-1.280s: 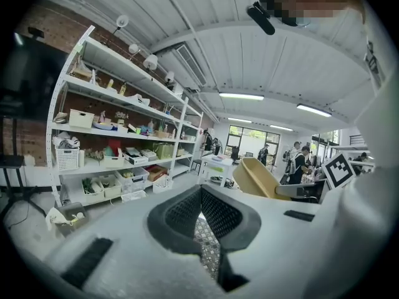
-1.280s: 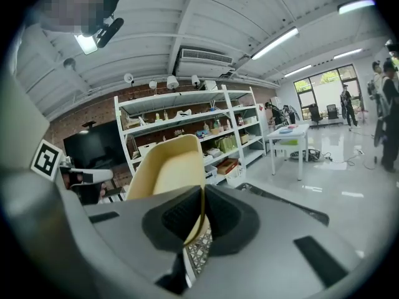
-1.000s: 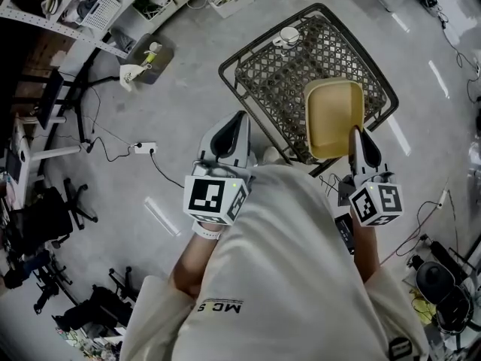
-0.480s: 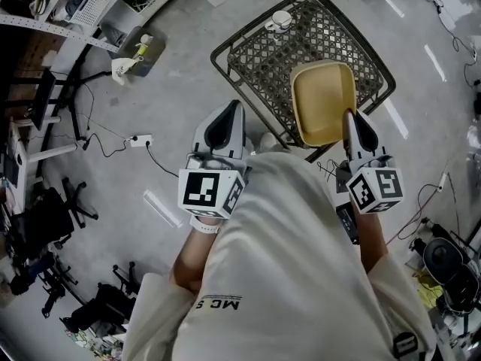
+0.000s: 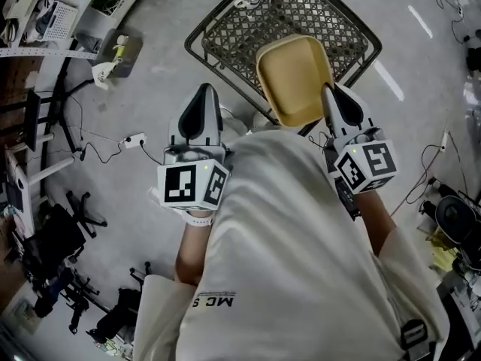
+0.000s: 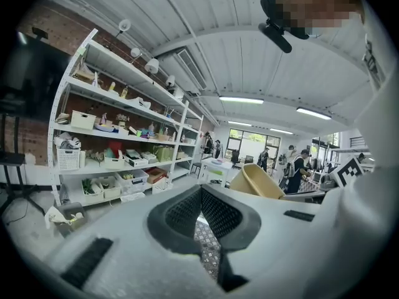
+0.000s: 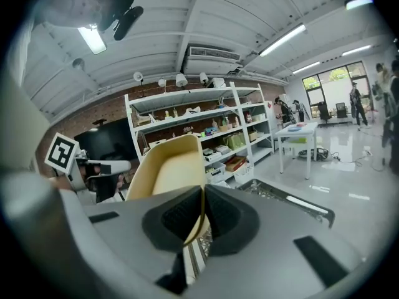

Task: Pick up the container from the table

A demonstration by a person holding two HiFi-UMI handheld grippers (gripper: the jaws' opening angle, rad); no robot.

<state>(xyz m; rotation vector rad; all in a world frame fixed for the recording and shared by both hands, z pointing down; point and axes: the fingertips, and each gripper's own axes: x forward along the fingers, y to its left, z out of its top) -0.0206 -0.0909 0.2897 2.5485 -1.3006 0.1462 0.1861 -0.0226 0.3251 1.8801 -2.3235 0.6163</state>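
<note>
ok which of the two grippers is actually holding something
The right gripper: its jaws pinch the rim of the yellow container. The left gripper has its jaws shut with nothing between them.

Cream long-sleeved top [image 5: 301,262], dark lettering printed on it; either side of it, left gripper [image 5: 201,100] and right gripper [image 5: 328,100], grey-white shells, black pads, black-and-white square markers on their cubes

Left hand-held gripper [image 6: 201,195], jaws together, empty; yellow container [image 6: 257,182] beyond.
</note>
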